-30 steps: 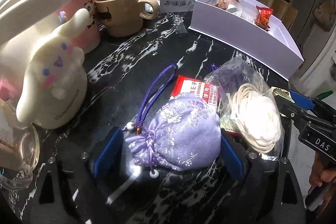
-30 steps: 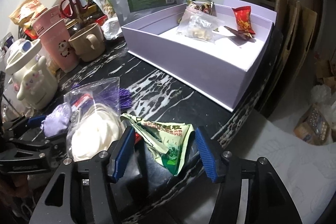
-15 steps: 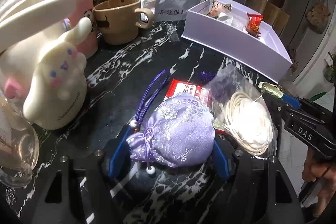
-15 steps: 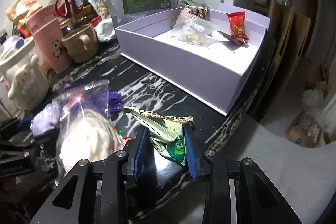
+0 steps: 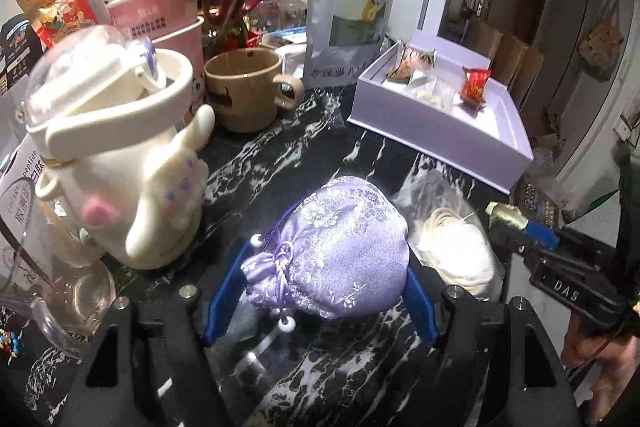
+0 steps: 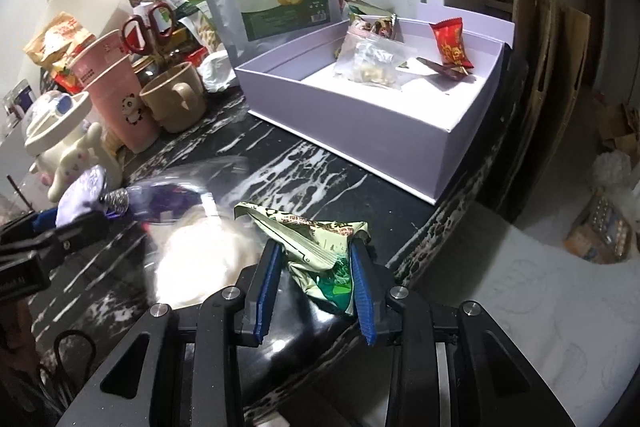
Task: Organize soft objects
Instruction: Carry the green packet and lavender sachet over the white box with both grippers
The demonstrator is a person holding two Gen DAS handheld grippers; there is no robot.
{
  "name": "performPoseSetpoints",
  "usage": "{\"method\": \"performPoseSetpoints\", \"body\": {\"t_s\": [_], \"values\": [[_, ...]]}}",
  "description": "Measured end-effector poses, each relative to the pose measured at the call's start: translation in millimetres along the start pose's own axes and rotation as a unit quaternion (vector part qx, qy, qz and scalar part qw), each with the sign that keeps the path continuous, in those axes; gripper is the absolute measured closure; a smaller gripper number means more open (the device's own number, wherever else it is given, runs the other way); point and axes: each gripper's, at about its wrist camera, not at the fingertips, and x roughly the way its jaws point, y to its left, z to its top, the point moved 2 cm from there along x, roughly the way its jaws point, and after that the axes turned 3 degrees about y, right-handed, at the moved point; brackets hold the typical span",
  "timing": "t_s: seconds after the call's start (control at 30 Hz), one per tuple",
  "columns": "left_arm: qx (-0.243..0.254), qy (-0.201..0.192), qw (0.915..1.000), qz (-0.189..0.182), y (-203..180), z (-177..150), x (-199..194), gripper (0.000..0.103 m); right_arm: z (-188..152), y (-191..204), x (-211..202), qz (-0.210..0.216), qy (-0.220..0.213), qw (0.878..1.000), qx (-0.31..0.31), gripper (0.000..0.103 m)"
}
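The left gripper (image 5: 320, 283) squeezes the soft purple silk pouch (image 5: 336, 251), and the open lilac box (image 5: 444, 143) waits ahead at the worktop's far right edge.

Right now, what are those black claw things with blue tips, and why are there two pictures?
They are grabbing tools, and a person holds one in each hand. Each tool carries a camera looking along its two fingers, so each gives one picture. In the left tool's picture, the left gripper squeezes a purple pouch. In the right tool's picture, the right gripper pinches a green snack packet. On the black marble table lie a clear bag of white coils, a white bunny cup, a brown mug and a lilac box already holding a few small packets.
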Motion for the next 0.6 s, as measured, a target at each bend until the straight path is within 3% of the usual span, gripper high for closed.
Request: {"method": "performPoseSetpoints", "body": {"t_s": [0.6], "values": [[0.043,-0.074,0.9956,-0.039,-35.2,32.4,-49.9,0.032,9.4,15.8,-64.3,0.015,-0.048,0.999,-0.013,0.069]]}}
